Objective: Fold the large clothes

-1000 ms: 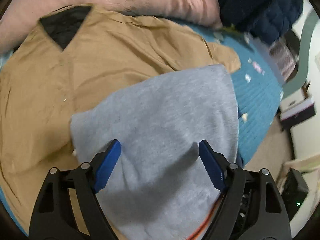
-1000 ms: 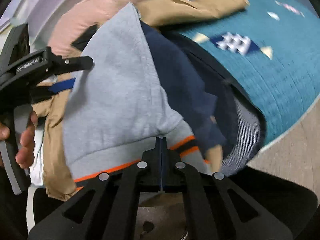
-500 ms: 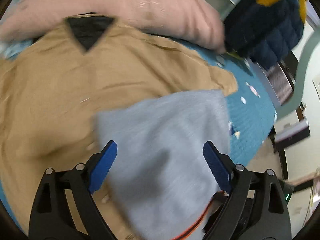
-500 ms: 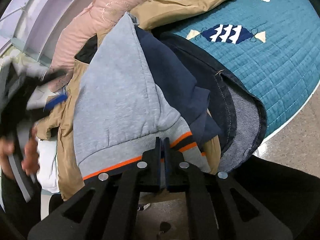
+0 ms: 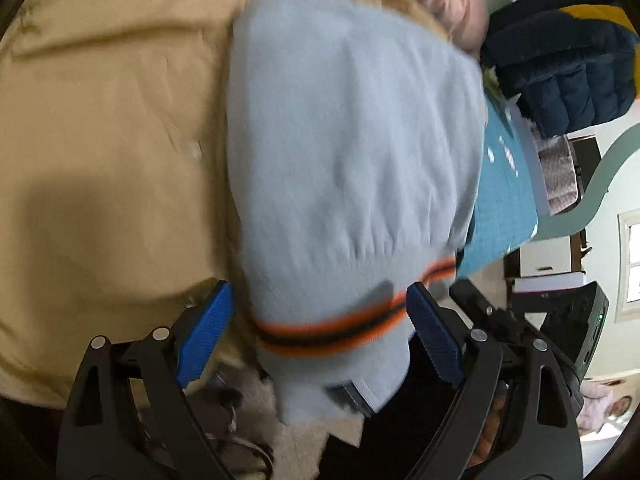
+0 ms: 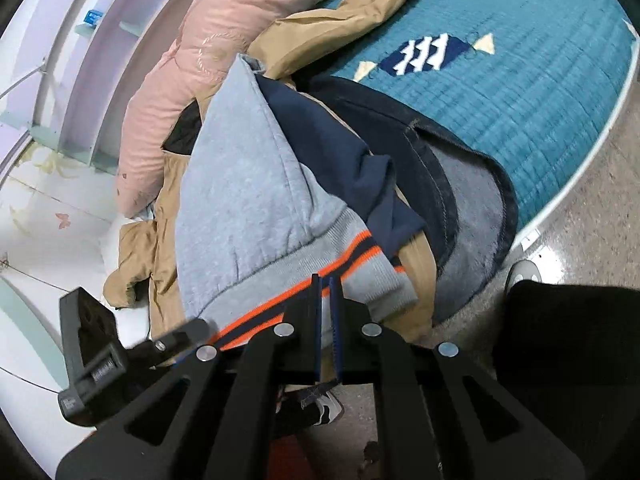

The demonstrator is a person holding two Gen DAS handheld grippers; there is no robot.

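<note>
In the right wrist view, a grey sweater (image 6: 248,184) with an orange-and-navy striped hem is seen heaped on a tan jacket (image 6: 168,236) at the near edge of a bed with a teal quilt (image 6: 520,92). The right gripper (image 6: 325,280) is seen with its fingers drawn close, only a thin slit left between them, and the sweater's ribbed hem lies at their tips; whether the cloth is pinched cannot be told. Beside the sweater, away from the pink duvet (image 6: 192,68), a navy garment (image 6: 344,148) and a dark denim piece (image 6: 452,184) with a grey lining are piled. The pink duvet is bunched just behind the sweater. The left gripper's black body is seen below the sweater's hem.

In the left wrist view, which is blurred, the left gripper (image 5: 320,332) is held with its blue fingers (image 5: 204,340) spread wide on either side of the sweater's striped hem (image 5: 328,332), which lies between them and is not pressed by them. The tan jacket is spread beside the sweater.
</note>
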